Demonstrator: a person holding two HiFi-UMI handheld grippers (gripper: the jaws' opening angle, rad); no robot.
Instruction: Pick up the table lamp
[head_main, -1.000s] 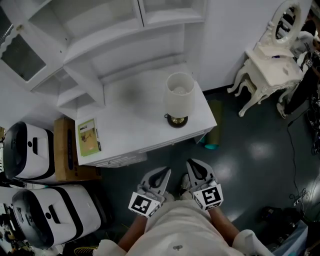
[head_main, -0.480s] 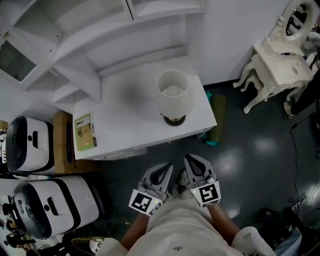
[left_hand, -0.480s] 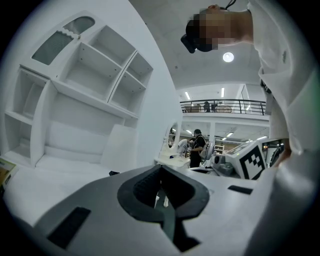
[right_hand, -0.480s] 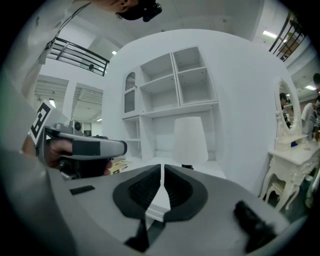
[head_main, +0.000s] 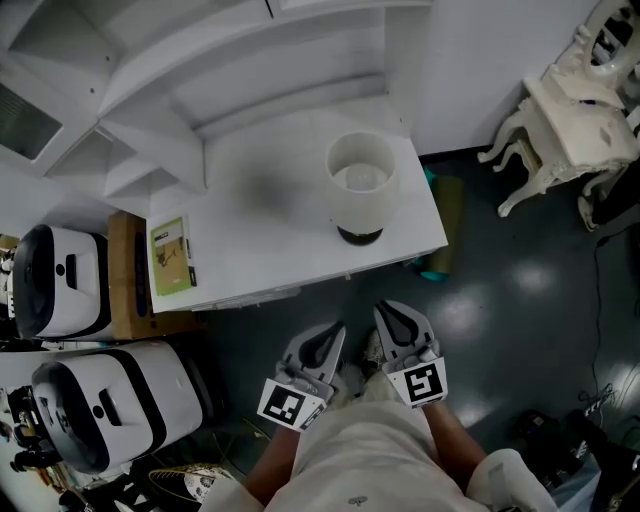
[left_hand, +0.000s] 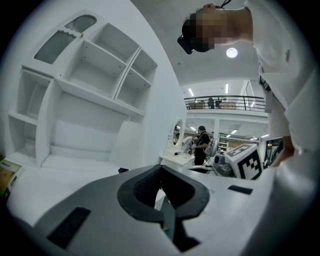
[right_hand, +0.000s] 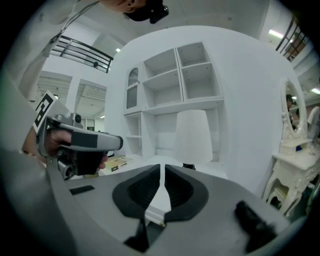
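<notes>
The table lamp (head_main: 362, 185) has a white shade and a dark round base. It stands near the front right corner of the white table (head_main: 260, 245). It also shows in the left gripper view as the lamp (left_hand: 125, 144) and in the right gripper view as the lamp (right_hand: 194, 136), straight ahead. My left gripper (head_main: 333, 332) and right gripper (head_main: 385, 312) hang side by side over the dark floor. Both are short of the table's front edge and point at it. Each has its jaws shut with nothing between them: left gripper (left_hand: 161, 169), right gripper (right_hand: 162, 167).
A shelf unit (head_main: 150, 130) rises at the table's back and left. A green booklet (head_main: 172, 255) lies at its left end. Two white-and-black machines (head_main: 60, 285) and a wooden stand (head_main: 125, 300) stand left. A white vanity table (head_main: 580, 110) stands at the right, and a green roll (head_main: 442, 225) lies on the floor.
Both grippers have edged forward toward the table, still shut and side by side. The head view has shifted, so the lamp is seen more from above.
</notes>
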